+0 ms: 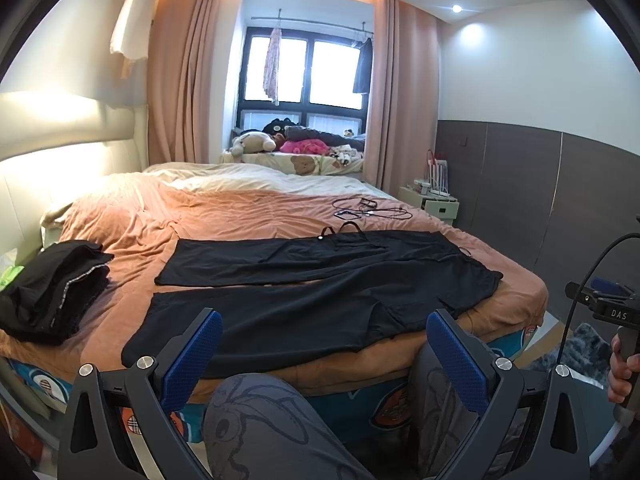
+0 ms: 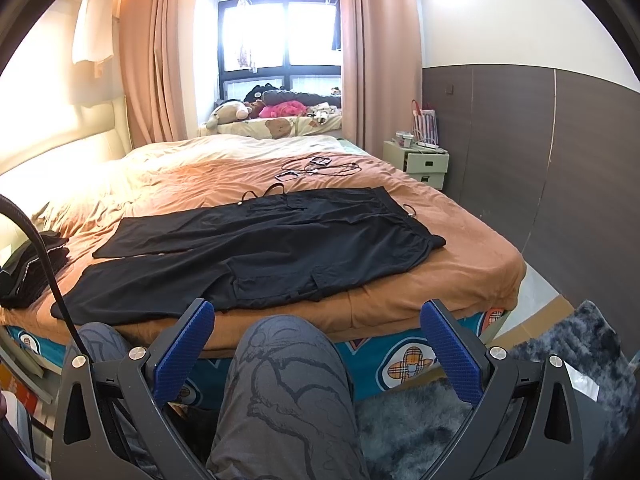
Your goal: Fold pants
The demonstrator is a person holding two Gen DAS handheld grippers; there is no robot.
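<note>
Lying flat on one bed [image 1: 248, 212], one pants [image 1: 320, 284], both hand-held grippers gaping.

- Black pants [image 1: 320, 280] lie spread flat across the bed [image 1: 240, 208], both legs stretched toward the left — waistband at the right.
- The left gripper [image 1: 324, 344] hangs before the bed's near edge, jaws spread wide, holding nothing.
- A stack of folded dark clothes [image 1: 52, 288] sits left of the pants, apart from them.
- Cables [image 1: 368, 208] lie beyond the pants.
</note>
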